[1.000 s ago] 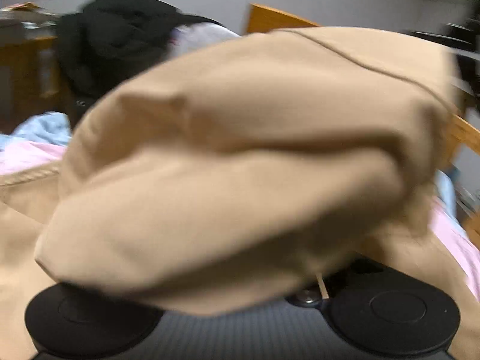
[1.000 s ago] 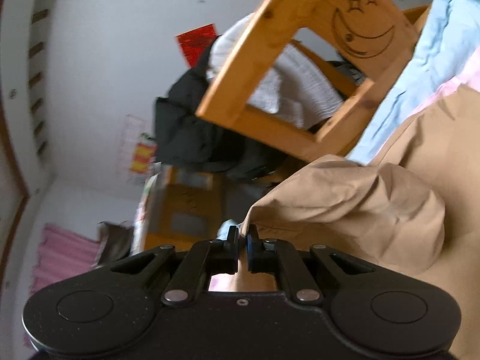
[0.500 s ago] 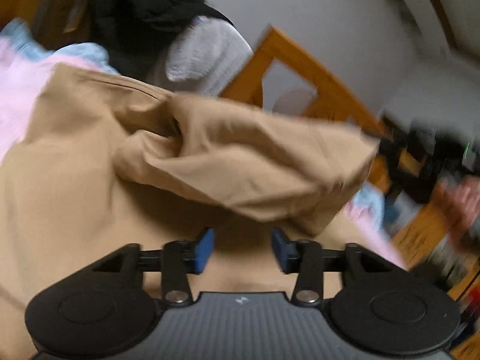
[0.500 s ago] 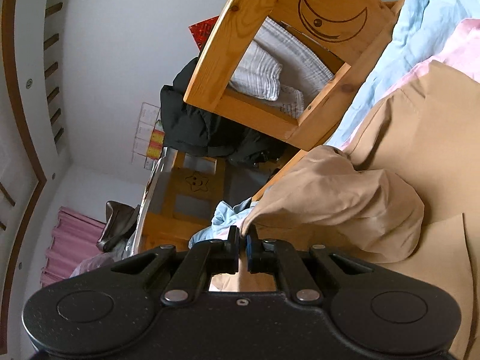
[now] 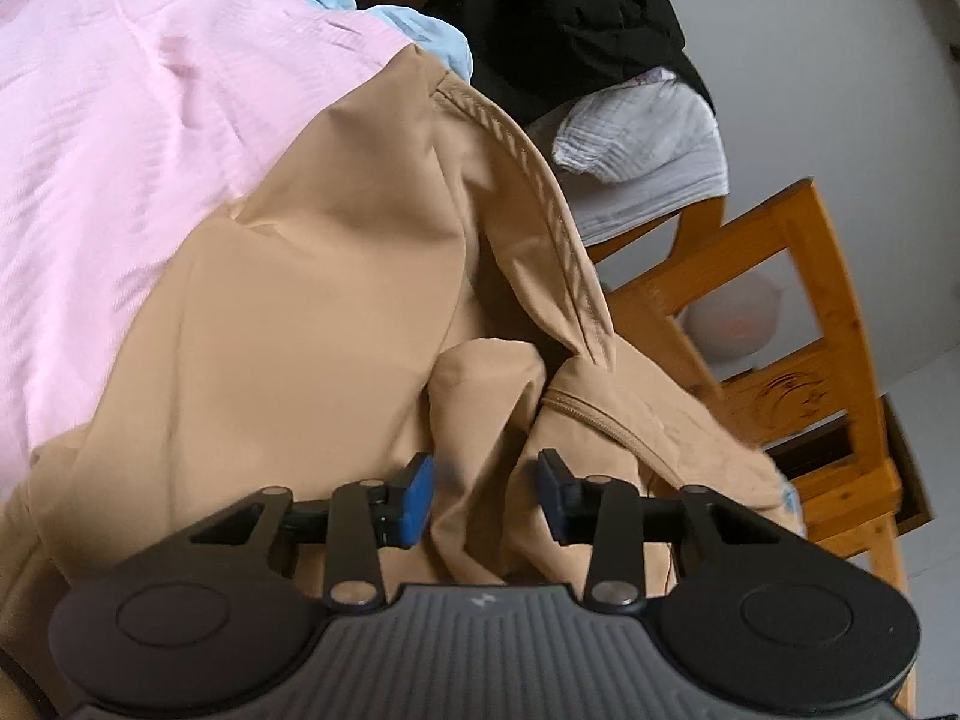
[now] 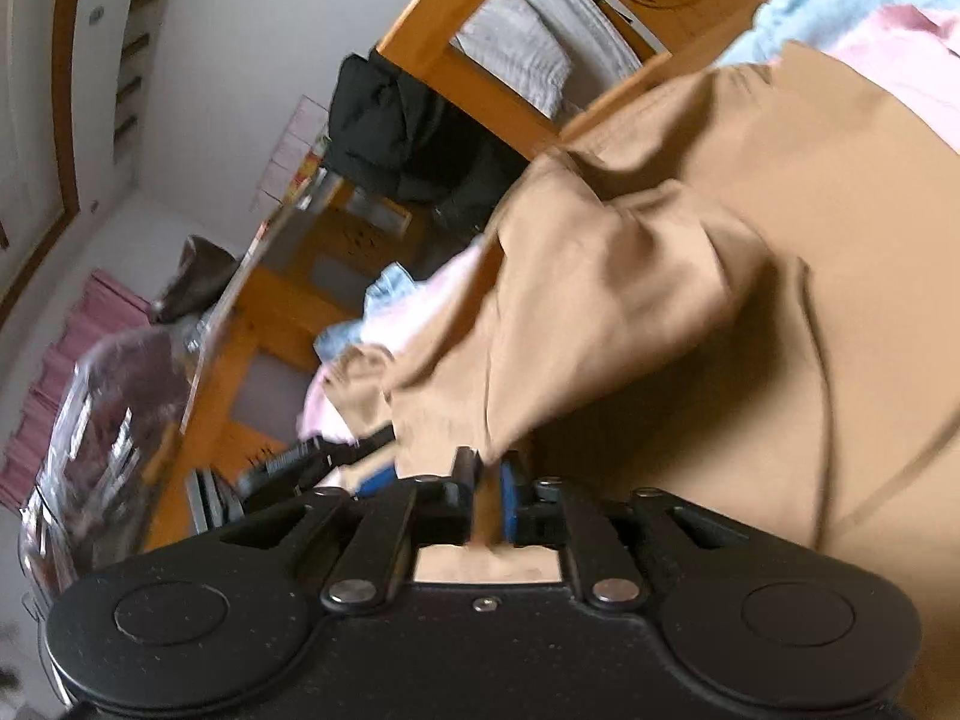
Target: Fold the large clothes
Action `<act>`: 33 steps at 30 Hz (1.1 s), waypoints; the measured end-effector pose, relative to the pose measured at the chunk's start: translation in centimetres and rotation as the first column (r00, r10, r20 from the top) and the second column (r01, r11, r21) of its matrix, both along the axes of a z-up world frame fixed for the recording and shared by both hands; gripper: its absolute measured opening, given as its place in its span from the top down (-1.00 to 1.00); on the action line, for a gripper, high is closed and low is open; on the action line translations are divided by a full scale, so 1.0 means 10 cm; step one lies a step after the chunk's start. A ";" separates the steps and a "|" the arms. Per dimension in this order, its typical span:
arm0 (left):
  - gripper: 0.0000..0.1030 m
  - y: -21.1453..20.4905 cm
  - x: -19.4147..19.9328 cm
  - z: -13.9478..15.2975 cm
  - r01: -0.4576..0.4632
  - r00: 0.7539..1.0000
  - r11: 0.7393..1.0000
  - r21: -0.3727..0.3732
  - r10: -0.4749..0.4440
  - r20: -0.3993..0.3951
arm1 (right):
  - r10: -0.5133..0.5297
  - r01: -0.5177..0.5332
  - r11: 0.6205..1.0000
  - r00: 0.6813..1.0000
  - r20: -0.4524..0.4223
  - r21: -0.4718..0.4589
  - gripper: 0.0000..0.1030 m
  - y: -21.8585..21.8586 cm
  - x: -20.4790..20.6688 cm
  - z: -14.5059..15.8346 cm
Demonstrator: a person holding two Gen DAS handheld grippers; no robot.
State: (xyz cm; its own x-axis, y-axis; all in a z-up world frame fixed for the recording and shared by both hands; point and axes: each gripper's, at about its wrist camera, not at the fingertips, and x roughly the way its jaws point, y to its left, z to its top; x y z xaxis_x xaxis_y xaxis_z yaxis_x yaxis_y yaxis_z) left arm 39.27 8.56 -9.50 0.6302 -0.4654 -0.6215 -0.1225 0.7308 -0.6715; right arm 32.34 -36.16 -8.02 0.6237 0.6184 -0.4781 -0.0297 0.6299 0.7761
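Both our grippers have let go of the tan garment

A second ago the tan garment (image 5: 336, 312) was bunched up against our left gripper (image 5: 485, 489); now it lies slack on the pink sheet (image 5: 120, 120), a fold standing loose between jaws that have just been closing. Our right gripper (image 6: 487, 495), then pinched shut on an edge of cloth, has just been opening its jaws, the cloth edge slack at their tips.

Soft daylight fills both pictures. The right view is smeary with blur, and the edges bend and go dark.
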 end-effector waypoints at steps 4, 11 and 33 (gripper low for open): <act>0.20 -0.04 0.05 0.03 0.002 0.999 1.000 0.023 -0.001 -0.033 | -0.092 0.093 0.993 0.996 -0.015 0.078 0.08 -0.34 -0.13 -0.05; 0.19 0.04 0.01 -0.02 -0.002 0.999 1.000 -0.003 0.002 -0.047 | -0.330 0.367 0.906 0.924 -0.192 0.210 -0.11 -0.92 0.19 -0.31; 1.00 -0.11 0.40 0.29 0.081 0.995 0.936 0.343 -0.095 0.023 | 0.052 0.119 0.797 0.963 0.264 -0.592 0.95 0.08 0.79 -0.21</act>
